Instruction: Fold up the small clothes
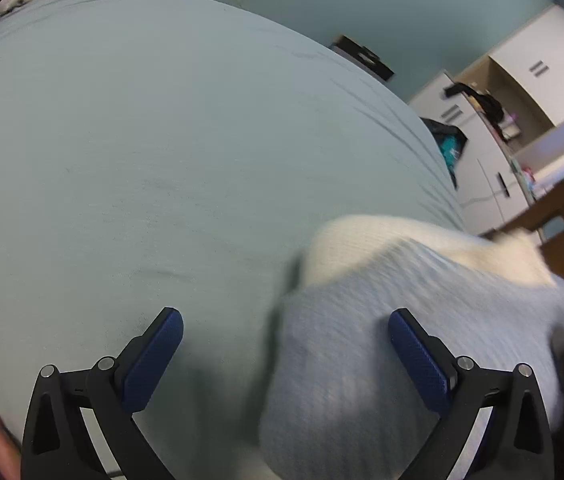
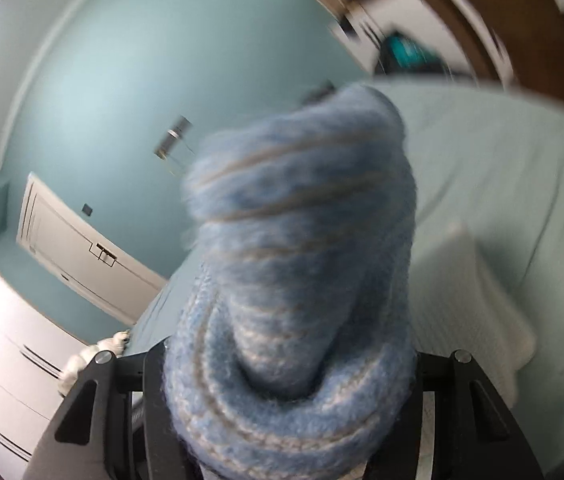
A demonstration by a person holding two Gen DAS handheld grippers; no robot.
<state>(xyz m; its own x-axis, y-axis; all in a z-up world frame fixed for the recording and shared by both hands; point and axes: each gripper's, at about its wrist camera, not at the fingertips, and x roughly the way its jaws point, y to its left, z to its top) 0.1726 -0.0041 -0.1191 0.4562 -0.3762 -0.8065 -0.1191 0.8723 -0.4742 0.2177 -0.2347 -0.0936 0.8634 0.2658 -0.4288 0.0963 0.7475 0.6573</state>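
The right gripper (image 2: 290, 380) seems clamped on a blue knit garment (image 2: 302, 240) bunched between its half-closed jaws. The left gripper (image 1: 286, 344) gapes empty over the bed (image 1: 141, 140). Bunching may spoil the fold.

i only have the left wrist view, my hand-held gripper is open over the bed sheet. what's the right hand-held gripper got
Observer: The right hand-held gripper is shut on a bunched blue knit garment, which hides its fingers.
Operator: is that lying on the bed or off it
Observer: It looks clear of the bed. It stands up out of the jaws, with the bed sheet behind it.
Operator: what does it look like close up
Observer: Fuzzy blue knit with thin pale stripes across it, and a rolled edge nearest the camera.
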